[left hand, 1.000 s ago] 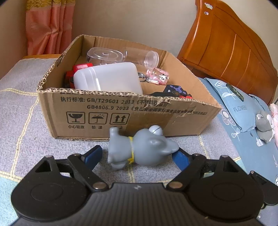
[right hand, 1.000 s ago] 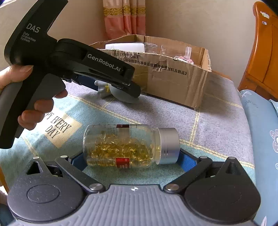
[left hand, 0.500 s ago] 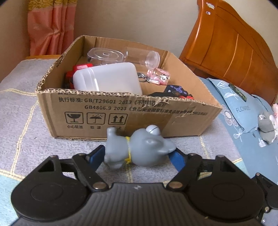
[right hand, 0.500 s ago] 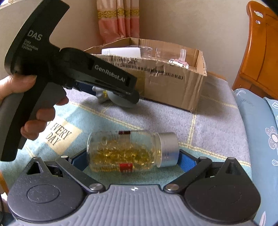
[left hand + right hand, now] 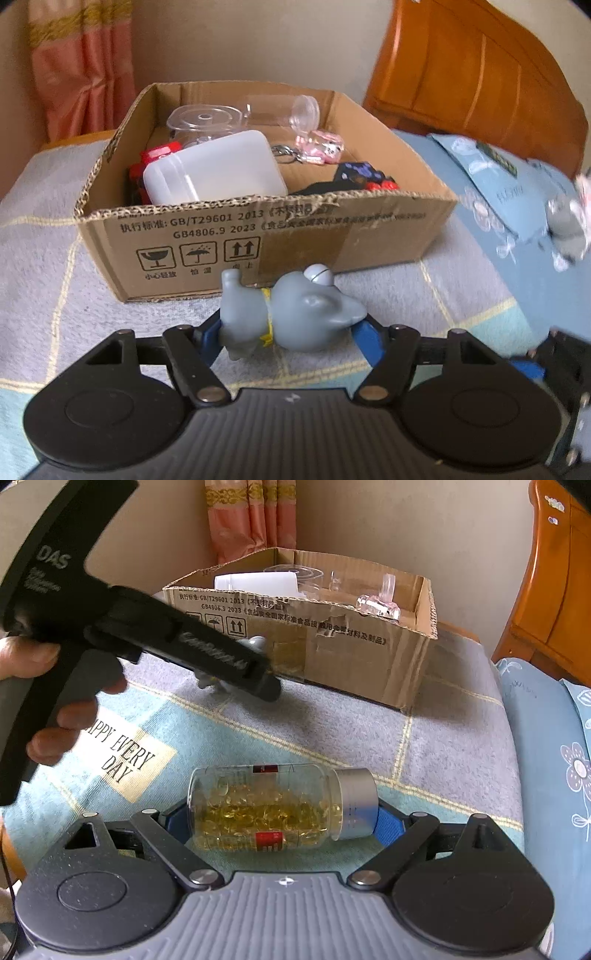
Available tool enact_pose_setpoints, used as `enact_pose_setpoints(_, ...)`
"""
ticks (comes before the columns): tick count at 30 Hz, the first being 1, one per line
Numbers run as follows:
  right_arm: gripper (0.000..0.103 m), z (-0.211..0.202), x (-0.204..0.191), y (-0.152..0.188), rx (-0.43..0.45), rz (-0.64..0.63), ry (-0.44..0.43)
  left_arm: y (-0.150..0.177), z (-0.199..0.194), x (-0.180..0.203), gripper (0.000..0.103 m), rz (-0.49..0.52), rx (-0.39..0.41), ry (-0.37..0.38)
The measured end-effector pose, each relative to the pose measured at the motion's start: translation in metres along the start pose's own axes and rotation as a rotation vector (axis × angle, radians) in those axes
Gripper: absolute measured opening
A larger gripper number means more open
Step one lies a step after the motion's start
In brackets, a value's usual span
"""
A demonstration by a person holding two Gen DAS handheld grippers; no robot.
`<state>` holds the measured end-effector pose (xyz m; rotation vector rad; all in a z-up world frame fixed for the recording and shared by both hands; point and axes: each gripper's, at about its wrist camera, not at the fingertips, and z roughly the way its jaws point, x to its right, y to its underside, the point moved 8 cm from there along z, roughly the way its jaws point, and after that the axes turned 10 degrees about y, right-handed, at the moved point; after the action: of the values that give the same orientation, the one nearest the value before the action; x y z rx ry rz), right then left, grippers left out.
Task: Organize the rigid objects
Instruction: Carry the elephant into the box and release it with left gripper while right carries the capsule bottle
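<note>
My two wrist views sit low, close over the blanket (image 5: 443, 746), both facing the cardboard box (image 5: 295, 236).

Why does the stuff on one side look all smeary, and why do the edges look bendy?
Left wrist view: the blue pillow at right is motion-blurred, while the cardboard box is sharper. Right wrist view: the left gripper is smeared. Both views: fisheye lenses curve the edges.

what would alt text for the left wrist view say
The left hand-held gripper holds a grey toy sideways between its blue fingers, just in front of an open cardboard box on a checked blanket. The box contains a white container, clear plastic lids and small trinkets; a wooden headboard stands behind on the right.
</note>
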<state>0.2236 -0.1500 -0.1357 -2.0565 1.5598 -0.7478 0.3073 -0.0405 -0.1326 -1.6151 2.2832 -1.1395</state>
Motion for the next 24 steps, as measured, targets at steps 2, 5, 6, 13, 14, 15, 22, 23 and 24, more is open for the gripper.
enact_pose_setpoints(2,0.095,-0.003,0.003,0.000,-0.004,-0.005,-0.007,0.001,-0.005,0.001,0.070,0.036,-0.030,0.001)
enact_pose_setpoints(5,0.095,-0.008,0.009,-0.002,-0.014,-0.012,-0.024,0.001,-0.017,0.002,0.070,0.088,-0.068,0.002)
enact_pose_setpoints(6,0.095,-0.010,0.012,-0.003,-0.017,-0.013,-0.029,-0.001,-0.022,0.003,0.070,0.099,-0.080,0.007)
enact_pose_setpoints(13,0.095,-0.024,0.032,-0.023,0.006,-0.027,-0.031,-0.027,-0.057,0.020,0.070,0.196,-0.104,0.053)
enact_pose_setpoints(14,0.095,-0.026,0.035,-0.029,0.016,-0.027,-0.031,-0.034,-0.061,0.023,0.070,0.210,-0.101,0.055)
enact_pose_setpoints(15,0.095,-0.029,0.038,-0.034,0.027,-0.026,-0.031,-0.043,-0.064,0.026,0.070,0.221,-0.096,0.059)
enact_pose_setpoints(22,0.095,-0.041,0.055,-0.075,0.099,-0.014,-0.008,-0.104,-0.052,0.031,0.070,0.267,-0.064,0.025)
enact_pose_setpoints(23,0.095,-0.042,0.058,-0.078,0.104,-0.010,-0.004,-0.113,-0.047,0.029,0.070,0.257,-0.058,0.019)
enact_pose_setpoints(24,0.095,-0.043,0.060,-0.081,0.109,-0.003,0.000,-0.121,-0.041,0.028,0.070,0.250,-0.055,0.014)
